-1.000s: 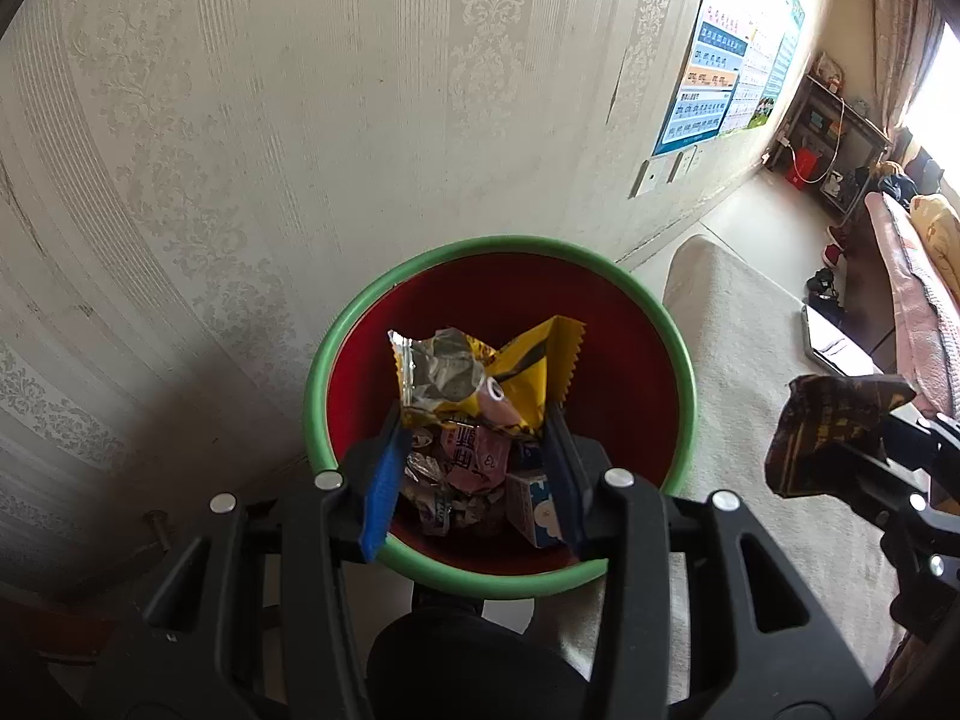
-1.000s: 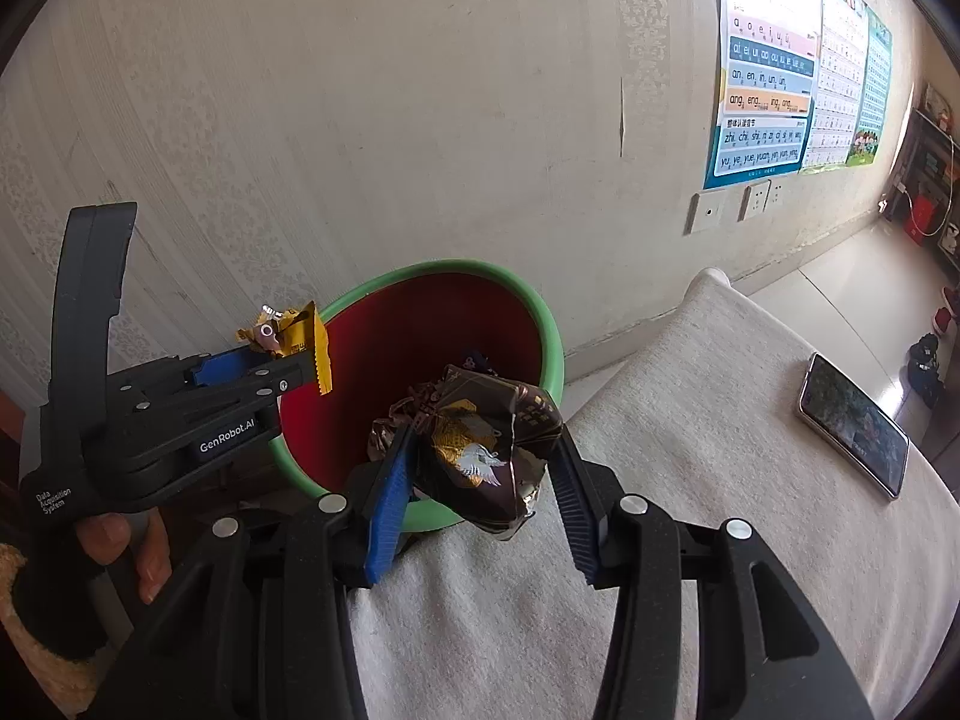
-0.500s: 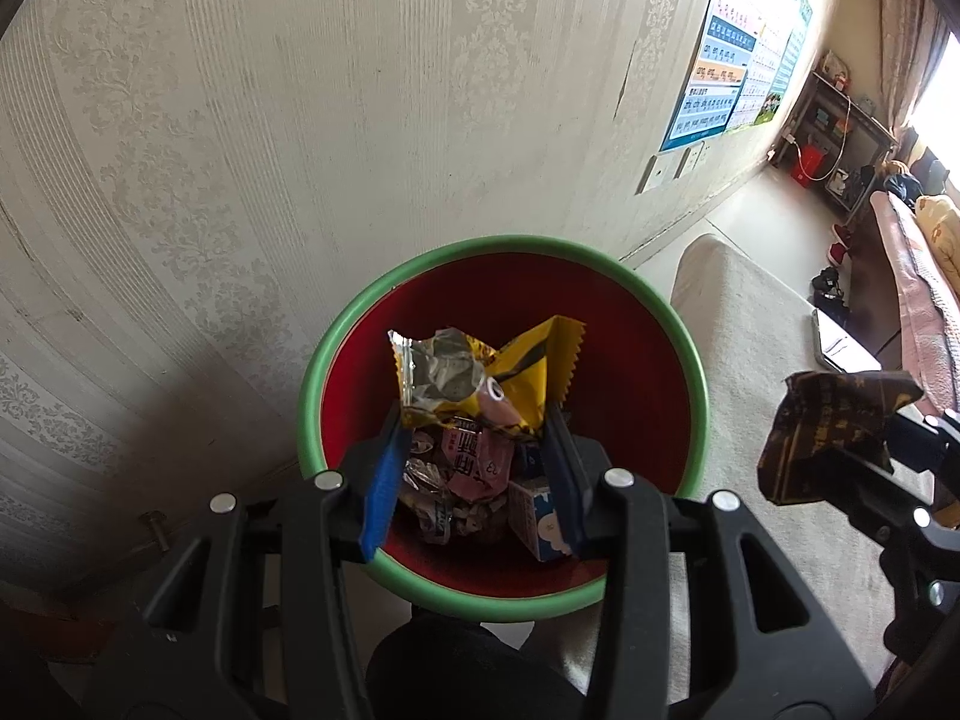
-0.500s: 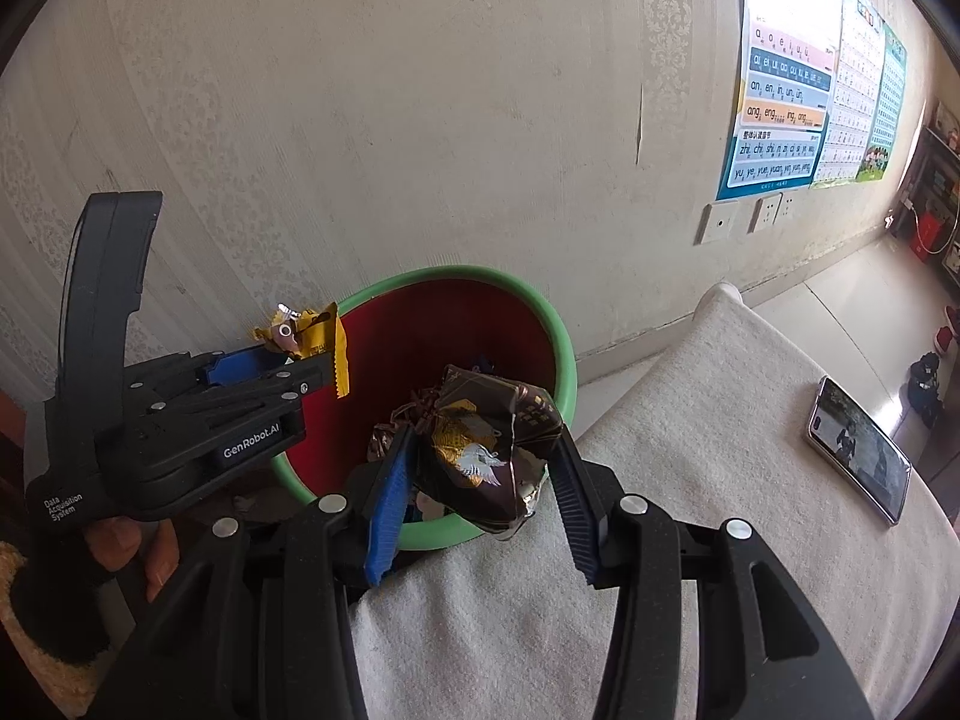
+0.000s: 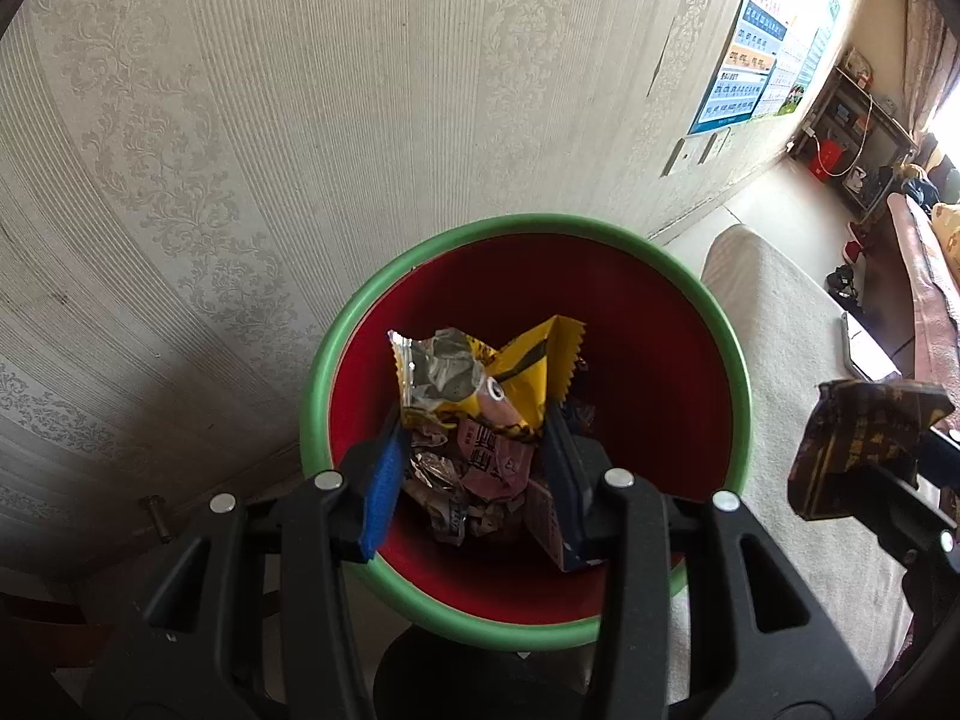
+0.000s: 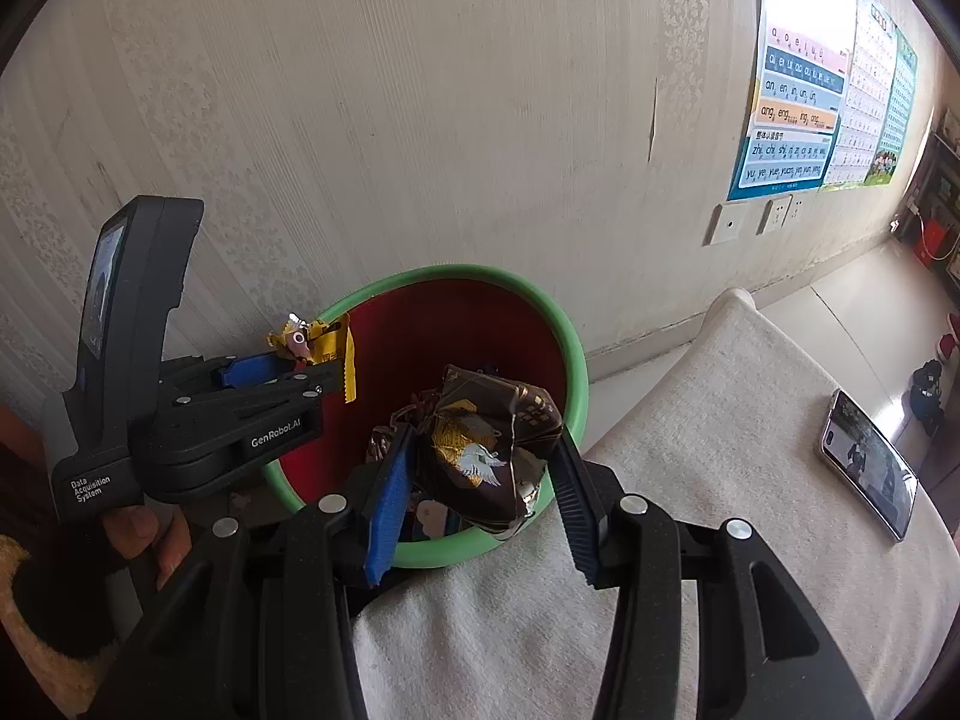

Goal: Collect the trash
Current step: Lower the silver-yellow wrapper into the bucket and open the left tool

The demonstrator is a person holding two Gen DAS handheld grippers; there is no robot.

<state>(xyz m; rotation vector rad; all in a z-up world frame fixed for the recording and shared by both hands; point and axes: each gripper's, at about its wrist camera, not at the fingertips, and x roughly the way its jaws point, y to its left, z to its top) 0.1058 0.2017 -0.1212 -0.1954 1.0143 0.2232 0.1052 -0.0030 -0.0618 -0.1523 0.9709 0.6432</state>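
Wallpaper with a pale damask pattern fills the upper left of both views and stands close behind the bin, a red bucket with a green rim at centre frame. The left gripper hangs over the bin's mouth, clamped on a yellow wrapper, with crumpled trash piled in the bottom below it. In the right wrist view the right gripper is clamped on a dark brown wrapper above the near rim, at the edge of a pale cloth-covered surface that butts against the bin and runs to the lower right. A phone lies on that cloth at far right, well apart from the bin. Charts hang on the wall at upper right, and bare floor opens beyond the cloth toward shelving in the far corner.
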